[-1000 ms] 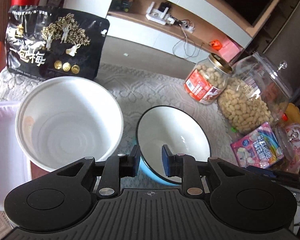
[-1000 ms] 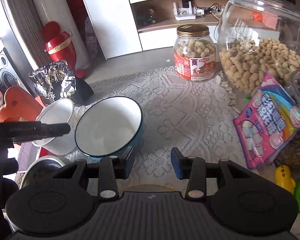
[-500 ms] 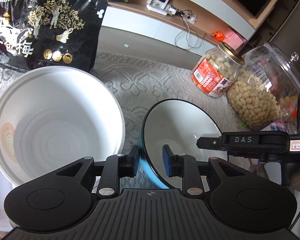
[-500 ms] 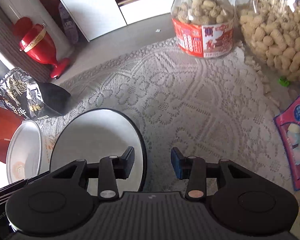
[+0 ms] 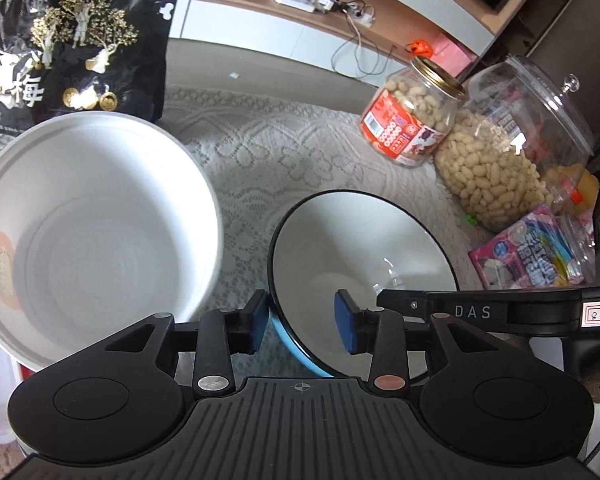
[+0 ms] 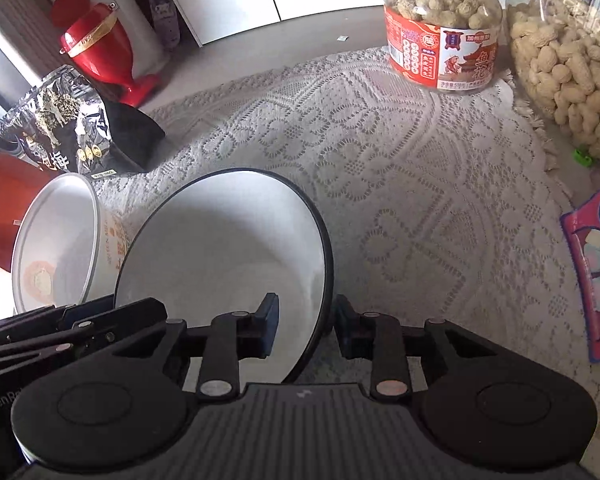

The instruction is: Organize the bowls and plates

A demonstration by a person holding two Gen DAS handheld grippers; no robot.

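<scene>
Left tool (image 5: pixel 302 324): jaws just opening, spread astride the near rim of the blue bowl (image 5: pixel 364 256), pads clear of it. Right tool (image 6: pixel 306 326): jaws just closing, pinching the same bowl's rim at lower centre. Bowl on the lace-covered table (image 6: pixel 400 184), centre frame. White tub (image 5: pixel 88 232) just beside, left. Peanut jars (image 6: pixel 442 24) beyond, upper right.

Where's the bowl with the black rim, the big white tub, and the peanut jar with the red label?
Black-rimmed bowl (image 6: pixel 228 248): right wrist view, white inside wall.
White tub (image 5: pixel 100 216): left wrist view, inside wall.
Peanut jar (image 6: pixel 444 52): right wrist view, red label.
</scene>
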